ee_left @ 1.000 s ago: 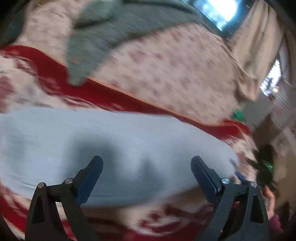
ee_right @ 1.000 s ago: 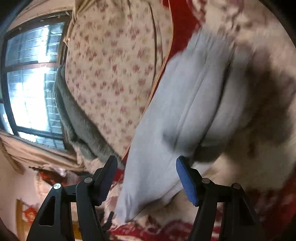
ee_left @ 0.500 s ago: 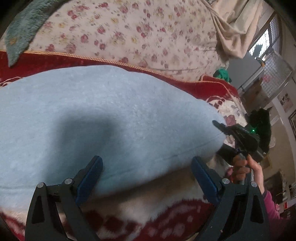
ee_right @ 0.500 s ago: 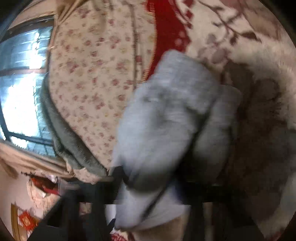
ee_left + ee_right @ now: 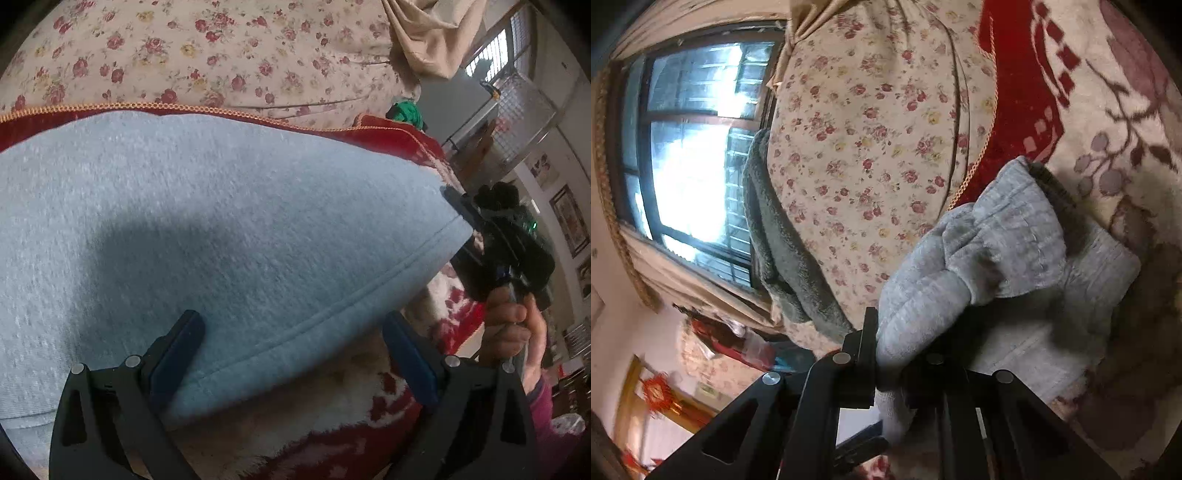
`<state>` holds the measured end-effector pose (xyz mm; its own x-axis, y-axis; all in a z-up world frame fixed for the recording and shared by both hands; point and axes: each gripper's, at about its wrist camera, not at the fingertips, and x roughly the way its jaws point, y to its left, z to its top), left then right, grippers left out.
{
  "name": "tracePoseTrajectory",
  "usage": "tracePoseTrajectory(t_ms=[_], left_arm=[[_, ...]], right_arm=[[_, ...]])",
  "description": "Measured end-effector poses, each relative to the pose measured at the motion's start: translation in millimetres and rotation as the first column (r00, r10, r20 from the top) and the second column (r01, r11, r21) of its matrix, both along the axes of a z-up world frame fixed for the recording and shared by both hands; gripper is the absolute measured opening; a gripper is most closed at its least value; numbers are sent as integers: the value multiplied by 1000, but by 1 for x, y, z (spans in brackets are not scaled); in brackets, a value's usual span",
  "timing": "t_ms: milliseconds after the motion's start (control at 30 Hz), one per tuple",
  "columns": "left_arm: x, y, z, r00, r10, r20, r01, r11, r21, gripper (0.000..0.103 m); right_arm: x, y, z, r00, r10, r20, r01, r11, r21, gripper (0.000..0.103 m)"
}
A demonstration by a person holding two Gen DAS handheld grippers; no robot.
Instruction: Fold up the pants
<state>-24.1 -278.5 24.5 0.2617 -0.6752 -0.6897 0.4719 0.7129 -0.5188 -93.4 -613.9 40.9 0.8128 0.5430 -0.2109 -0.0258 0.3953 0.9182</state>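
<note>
Left gripper: the left gripper (image 5: 291, 350) points down at a slant over the light blue pants (image 5: 229, 236). Its two blue pads stand wide apart. The stitched hem of the pants runs between them, but the pads do not press on it.
Right gripper: the right gripper (image 5: 890, 354) points almost level along the bed. Its black fingers (image 5: 866, 343) are squeezed together on a bunched corner of the pants (image 5: 997, 266), and the cloth bulges out just past them.
Right hand: in the left wrist view a hand (image 5: 517, 332) with a pink sleeve (image 5: 543, 406) holds the handle of the right gripper (image 5: 461, 210) at the far right tip of the pants.
Pants: they lie spread on the red and cream blanket (image 5: 332, 424), with the long hem near the blanket's front part. On the right gripper's side they are folded over in soft lumps.
Edges: a gold cord (image 5: 110, 108) trims the red edge of the blanket, just behind the pants. Past it lies a flowered sheet (image 5: 221, 55).
Room to move: bare blanket (image 5: 1108, 92) shows beside the pants on the right wrist view. A grey-green fuzzy blanket (image 5: 775, 240) lies along the flowered sheet (image 5: 868, 147) near the window (image 5: 690, 147), well apart from the pants.
</note>
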Motion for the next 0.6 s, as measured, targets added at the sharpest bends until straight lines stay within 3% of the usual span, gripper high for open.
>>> tracePoseTrajectory(t_ms=[133, 233, 300, 367, 433, 500, 600], left_arm=[[0, 3, 0, 1000, -19, -19, 19, 1000, -23, 97], [-5, -3, 0, 999, -36, 28, 36, 999, 24, 97], [-7, -1, 6, 999, -32, 41, 30, 998, 47, 97], [-7, 6, 14, 998, -8, 64, 4, 998, 65, 97], [-4, 16, 25, 994, 9, 107, -20, 995, 99, 97], [5, 32, 35, 990, 34, 140, -53, 990, 134, 97], [28, 54, 41, 987, 73, 146, -96, 982, 161, 97]], right_arm=[[-18, -3, -8, 999, -28, -18, 28, 1000, -2, 9], [-14, -4, -30, 963, -89, -253, 43, 982, -184, 11], [-17, -2, -34, 954, -93, -285, 41, 982, -183, 15], [-17, 2, -19, 943, -104, -317, 17, 964, -266, 23], [-18, 9, 3, 925, -147, -351, -28, 894, -447, 43], [-24, 21, 27, 920, -195, -339, -60, 785, -617, 57], [-29, 40, 56, 948, -157, -276, -91, 699, -710, 58]])
